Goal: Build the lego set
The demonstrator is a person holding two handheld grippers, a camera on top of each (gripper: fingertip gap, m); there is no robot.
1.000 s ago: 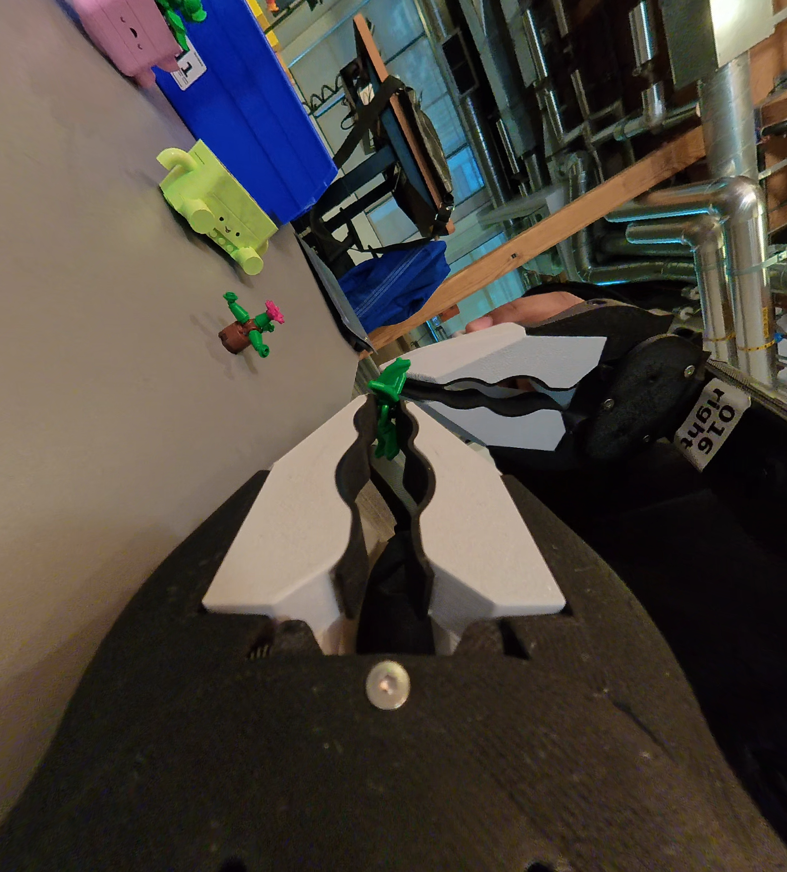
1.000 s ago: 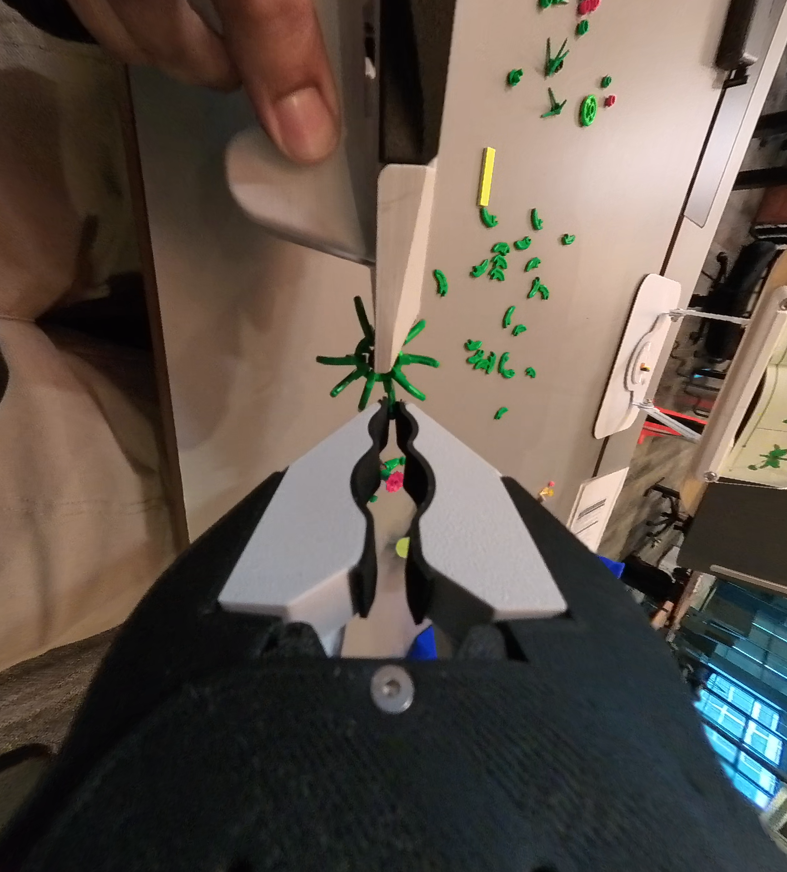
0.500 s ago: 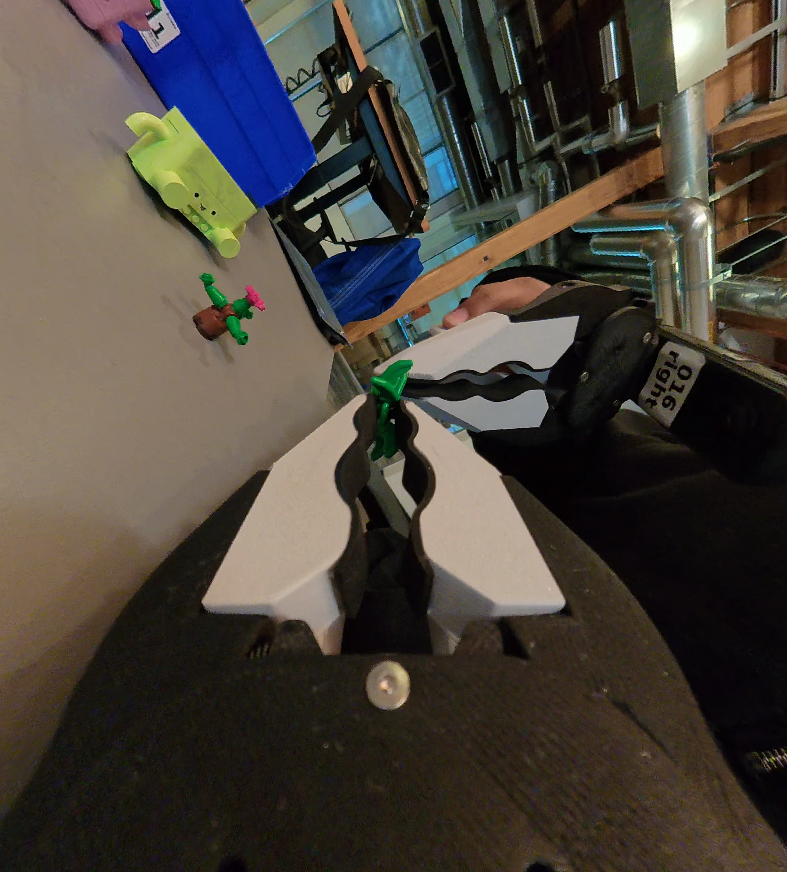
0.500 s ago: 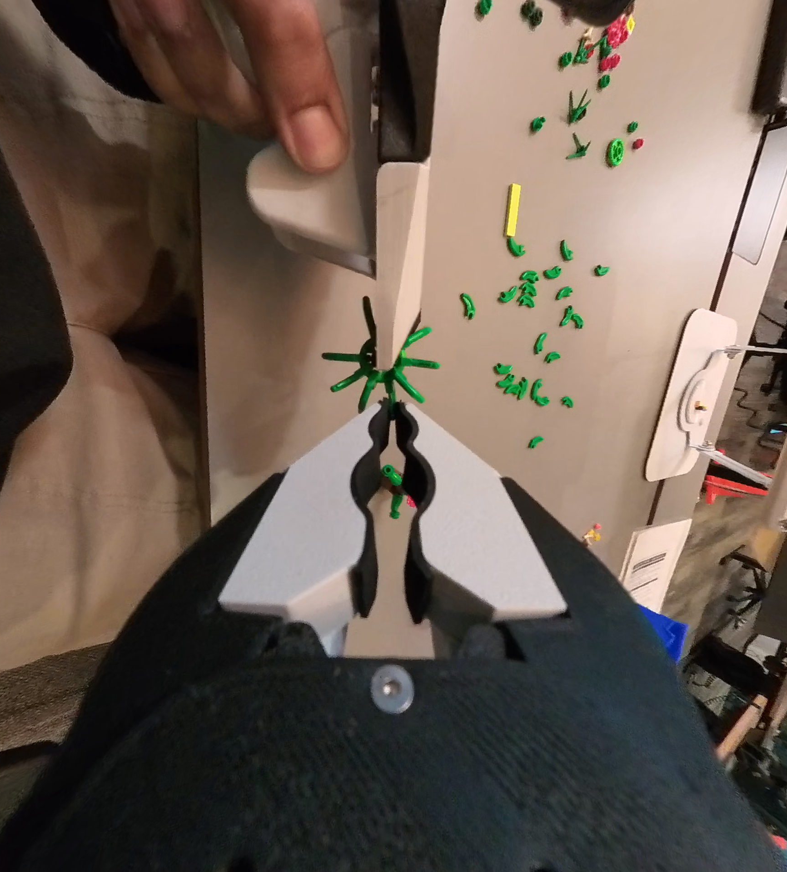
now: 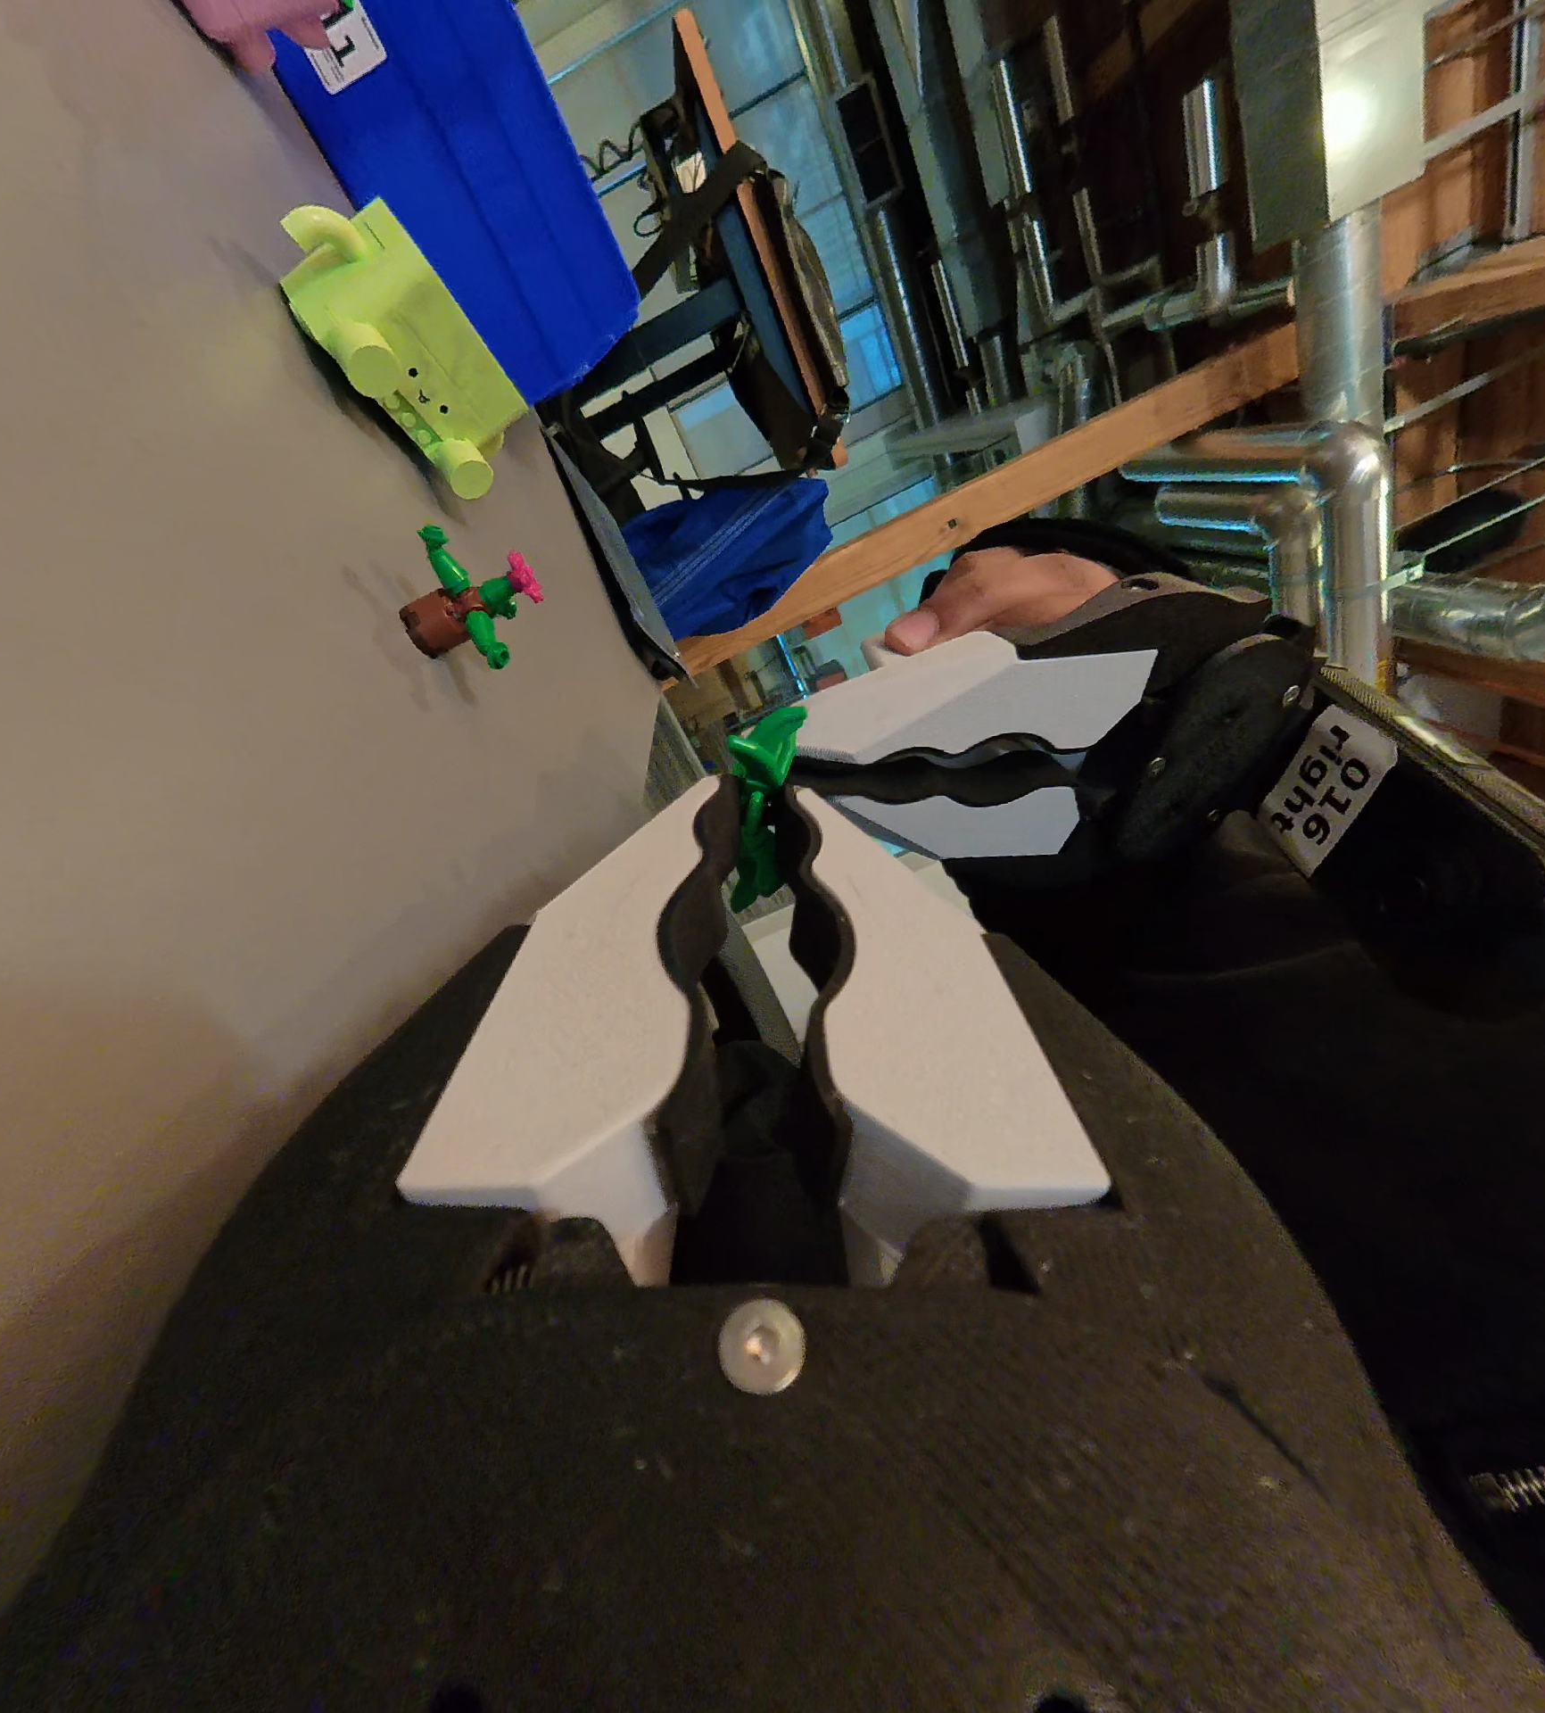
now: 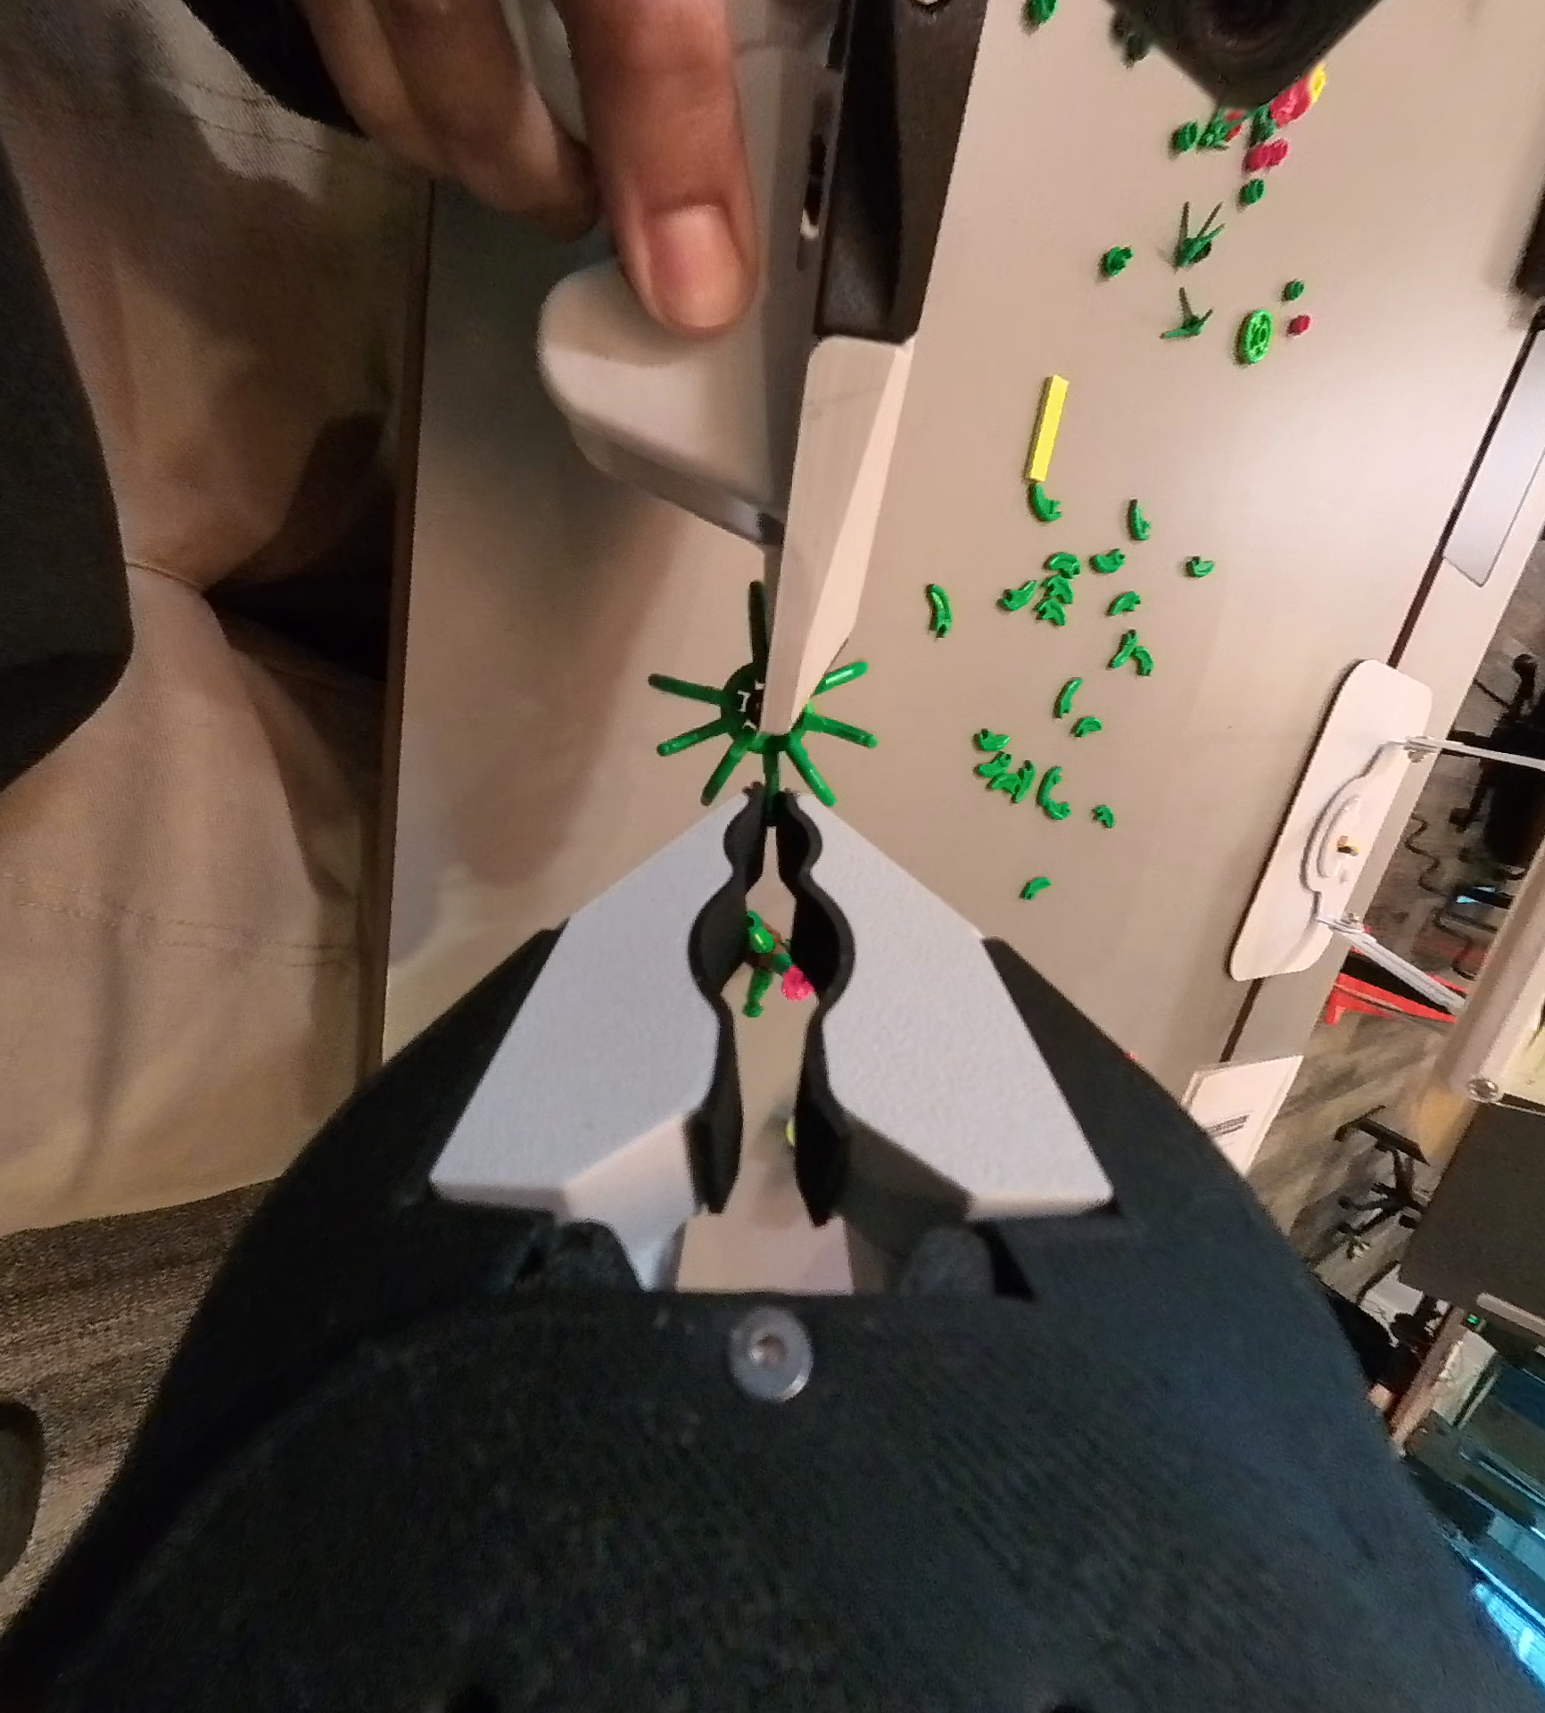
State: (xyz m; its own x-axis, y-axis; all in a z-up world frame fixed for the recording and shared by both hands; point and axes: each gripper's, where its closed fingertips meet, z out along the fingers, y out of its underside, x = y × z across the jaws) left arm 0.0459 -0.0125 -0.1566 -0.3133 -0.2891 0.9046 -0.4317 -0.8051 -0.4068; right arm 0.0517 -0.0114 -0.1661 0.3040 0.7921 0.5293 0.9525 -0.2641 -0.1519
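Pinching the green spiky plant piece point(image 6: 764, 732) from 6 o'clock, the right gripper point(image 6: 771, 805) meets the left gripper point(image 5: 755, 811), both clamped on it.

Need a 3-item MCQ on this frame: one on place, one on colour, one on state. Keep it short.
1. Where does the small potted plant model stand?
A. on the grey table, near the lime green block figure
B. inside the blue bin
C. between the right gripper's fingers

2. What colour is the long flat bar lying among the loose leaf pieces?
A. red
B. yellow
C. blue

3. What is the state of the left gripper?
A. wide open, empty
B. shut on the green spiky plant piece
C. resting flat on the table

Answers:
1 A: in the left wrist view it stands on the table beside the lime green block figure, outside the blue bin.
2 B: the right wrist view shows it plainly yellow.
3 B: the green spiky plant piece is pinched at its tips, with the right gripper shut on one spike.
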